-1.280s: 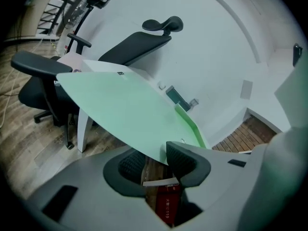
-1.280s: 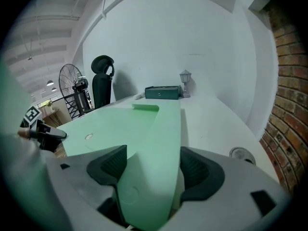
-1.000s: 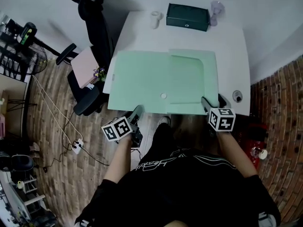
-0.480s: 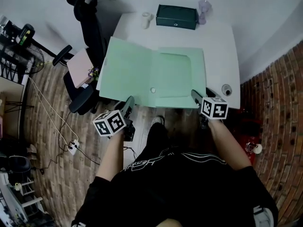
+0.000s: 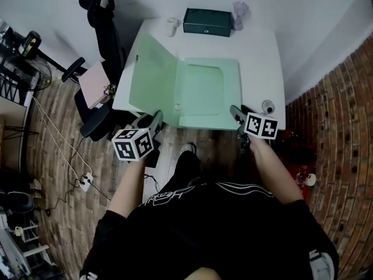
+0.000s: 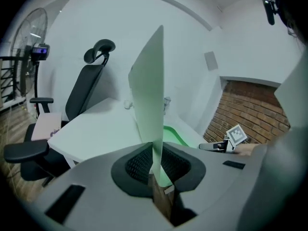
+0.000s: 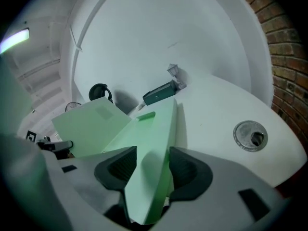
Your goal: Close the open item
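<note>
**Both grippers pinch the pale green folder (image 5: 207, 92) at the near edge of the white table (image 5: 262, 57), with its left cover (image 5: 152, 80) raised.**

The left gripper view shows what the head view flattens. The cover stands nearly upright and edge-on, its bottom corner clamped between the jaws of the left gripper (image 6: 156, 160). The right gripper (image 7: 149, 177) shows in its own view with its jaws pressed on the near right corner of the half that lies on the table. A round cable port (image 7: 249, 135) sits just to the right of that corner. The head view alone gives the whole tabletop: bare surface lies right of the folder, and a dark green box (image 5: 207, 22) sits well apart at the far edge. An office chair (image 5: 108, 22) stands off the table's left edge, near the raised cover.
</note>
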Demonstrator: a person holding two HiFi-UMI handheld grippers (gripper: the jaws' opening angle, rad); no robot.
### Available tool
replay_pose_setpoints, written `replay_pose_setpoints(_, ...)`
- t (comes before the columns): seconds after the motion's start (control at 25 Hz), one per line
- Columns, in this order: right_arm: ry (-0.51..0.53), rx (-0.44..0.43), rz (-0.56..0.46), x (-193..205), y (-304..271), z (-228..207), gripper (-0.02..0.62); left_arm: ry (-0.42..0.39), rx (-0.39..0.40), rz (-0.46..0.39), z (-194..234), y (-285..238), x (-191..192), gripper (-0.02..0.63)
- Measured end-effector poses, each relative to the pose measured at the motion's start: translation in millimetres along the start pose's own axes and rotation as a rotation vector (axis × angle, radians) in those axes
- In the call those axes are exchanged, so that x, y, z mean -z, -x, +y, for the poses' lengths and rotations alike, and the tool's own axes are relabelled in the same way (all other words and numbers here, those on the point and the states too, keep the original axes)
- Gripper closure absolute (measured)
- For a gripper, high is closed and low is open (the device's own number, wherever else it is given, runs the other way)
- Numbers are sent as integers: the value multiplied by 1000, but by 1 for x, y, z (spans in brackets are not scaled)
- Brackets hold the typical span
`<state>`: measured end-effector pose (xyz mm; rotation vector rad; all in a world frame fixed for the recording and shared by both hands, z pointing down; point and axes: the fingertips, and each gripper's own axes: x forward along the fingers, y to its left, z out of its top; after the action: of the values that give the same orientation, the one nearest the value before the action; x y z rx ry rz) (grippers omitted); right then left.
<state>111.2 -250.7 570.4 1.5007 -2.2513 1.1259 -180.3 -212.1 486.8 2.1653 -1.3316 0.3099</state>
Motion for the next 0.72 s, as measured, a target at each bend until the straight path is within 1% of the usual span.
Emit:
replay_pose_setpoints(0.16, -30, -3, 3, -2, 2, -4, 415, -52, 22, 13, -17, -3, -5, 540)
replay_pose_setpoints(0.2, -44, 5, 0, -3, 2, -6, 437, -63, 29, 18, -21, -5, -6, 540)
replay_pose_setpoints(0.24, -63, 14, -4, -4, 2, -9, 474, -77, 34, 24, -25, -6, -6, 540)
replay_pose_setpoints(0.28, -82, 21, -7, -5, 2, -11, 486, -96, 38, 30, -29, -7, -6, 540)
replay_pose_setpoints(0.36, -96, 23, -5, -4, 2, -12, 491, -144, 43, 46, -37, -9, -5, 540)
replay_pose_setpoints(0.52, -80, 17, 11, -1, 2, -11, 492, -257, 51, 86, -55, -16, 1, 540)
replay_pose_setpoints(0.72, -94, 2, 14, 0, 2, -12, 495, -394, 75, 145, -77, -27, 12, 540)
